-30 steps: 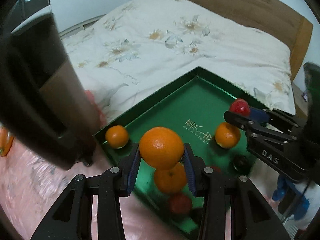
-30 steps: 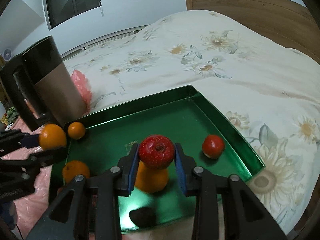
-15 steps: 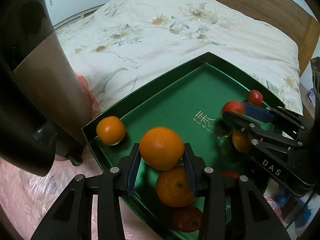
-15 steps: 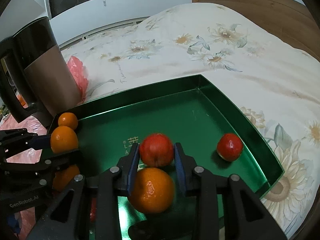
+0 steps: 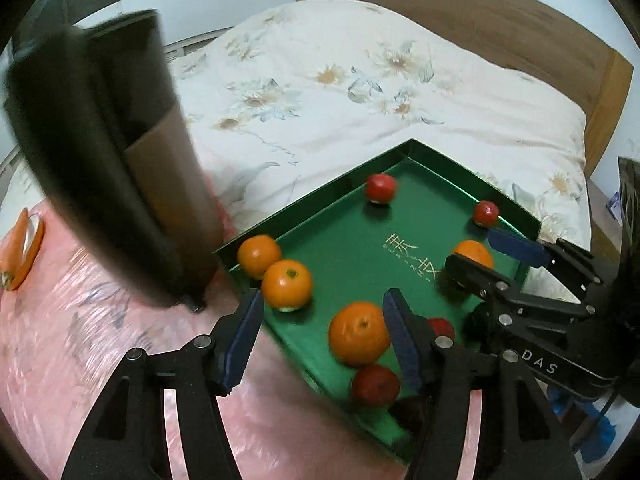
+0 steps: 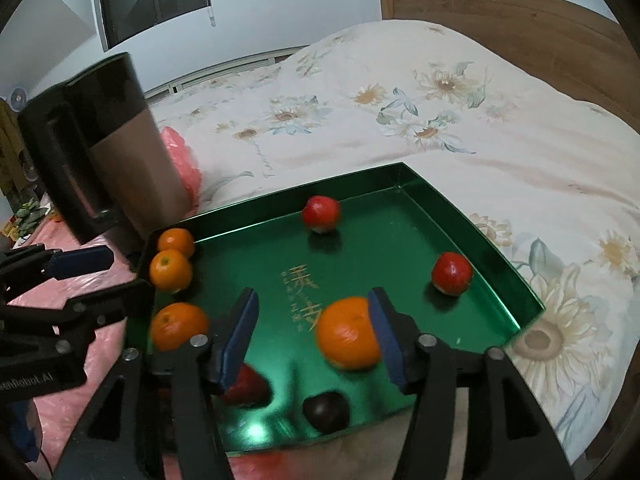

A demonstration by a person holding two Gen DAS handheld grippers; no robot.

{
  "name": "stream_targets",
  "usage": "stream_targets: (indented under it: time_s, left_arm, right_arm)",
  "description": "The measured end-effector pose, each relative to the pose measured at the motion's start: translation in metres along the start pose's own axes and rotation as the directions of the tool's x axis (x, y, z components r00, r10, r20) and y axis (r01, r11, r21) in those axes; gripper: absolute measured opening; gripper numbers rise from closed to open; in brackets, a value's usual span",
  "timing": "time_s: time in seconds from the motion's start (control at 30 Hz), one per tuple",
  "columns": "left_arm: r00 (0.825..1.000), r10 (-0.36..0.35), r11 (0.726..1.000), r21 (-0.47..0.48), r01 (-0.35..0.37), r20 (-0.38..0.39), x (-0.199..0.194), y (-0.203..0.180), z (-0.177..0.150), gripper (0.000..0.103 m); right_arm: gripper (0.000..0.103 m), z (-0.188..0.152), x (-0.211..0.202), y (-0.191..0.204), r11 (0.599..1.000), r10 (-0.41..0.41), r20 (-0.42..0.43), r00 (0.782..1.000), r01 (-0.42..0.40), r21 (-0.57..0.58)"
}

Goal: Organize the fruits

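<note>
A green tray [image 6: 400, 168] lies on the bed's edge with several oranges, red apples and a dark fruit in it. My left gripper [image 5: 322, 332] hovers over the tray's near left side. Its jaws are opening, and no pad presses on anything. An orange [image 5: 287, 285] rests beside another orange [image 5: 258, 256] in the left corner. A third orange [image 5: 359, 332] lies in the tray below the jaws. My right gripper [image 6: 312, 328] is opening wide over an orange [image 6: 348, 338]. A red apple [image 6: 321, 214] sits at the tray's far side.
A tall dark appliance [image 5: 100, 160] stands close to the tray's left corner. The floral quilt [image 6: 440, 100] spreads behind and to the right, with a wooden headboard [image 6: 520, 28] beyond it. Pink plastic sheeting [image 5: 80, 340] covers the surface on the near left.
Both grippers have opened. The orange left the left jaws and now rests in the tray's left corner. The red apple left the right jaws and lies at the far side.
</note>
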State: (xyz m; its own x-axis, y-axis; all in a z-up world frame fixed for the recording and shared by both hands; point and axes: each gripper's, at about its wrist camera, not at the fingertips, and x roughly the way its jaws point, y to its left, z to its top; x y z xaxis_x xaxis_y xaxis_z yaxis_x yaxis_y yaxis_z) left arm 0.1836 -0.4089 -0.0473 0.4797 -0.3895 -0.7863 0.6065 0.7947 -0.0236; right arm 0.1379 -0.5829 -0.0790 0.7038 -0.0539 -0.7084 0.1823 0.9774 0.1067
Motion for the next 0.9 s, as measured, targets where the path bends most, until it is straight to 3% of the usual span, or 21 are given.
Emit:
stream_targets:
  time_s: [0.13, 0.17, 0.43, 0.67, 0.8, 0.9]
  left_arm:
    - [1.000, 0.014, 0.999, -0.036, -0.013, 0.024, -0.030, 0.013, -0.017, 0.059]
    - [0.999, 0.020, 0.999, -0.043, -0.018, 0.029, -0.036, 0.015, -0.021, 0.061]
    - [0.996, 0.075, 0.990, -0.121, -0.068, 0.049, -0.094, 0.050, -0.072, 0.063]
    - [0.982, 0.167, 0.975, -0.160, -0.153, 0.083, -0.139, 0.074, -0.103, 0.063]
    - [0.975, 0.200, 0.961, -0.214, -0.176, 0.097, -0.161, 0.090, -0.123, 0.072]
    - [0.969, 0.224, 0.951, -0.243, -0.194, 0.103, -0.178, 0.102, -0.139, 0.073]
  right_arm:
    - [0.095, -0.006, -0.018, 0.014, 1.000, 0.012, 0.006, 1.000, -0.012, -0.003]
    - [0.103, -0.007, -0.022, 0.017, 1.000, 0.015, 0.007, 1.000, -0.015, -0.005]
    - [0.103, -0.023, -0.060, 0.062, 0.997, 0.065, 0.017, 0.998, -0.064, -0.049]
    - [0.103, -0.040, -0.085, 0.102, 0.992, 0.103, 0.017, 0.995, -0.101, -0.081]
    - [0.103, -0.047, -0.100, 0.124, 0.988, 0.116, 0.020, 0.993, -0.113, -0.108]
    - [0.103, -0.051, -0.113, 0.141, 0.985, 0.123, 0.040, 0.992, -0.117, -0.125]
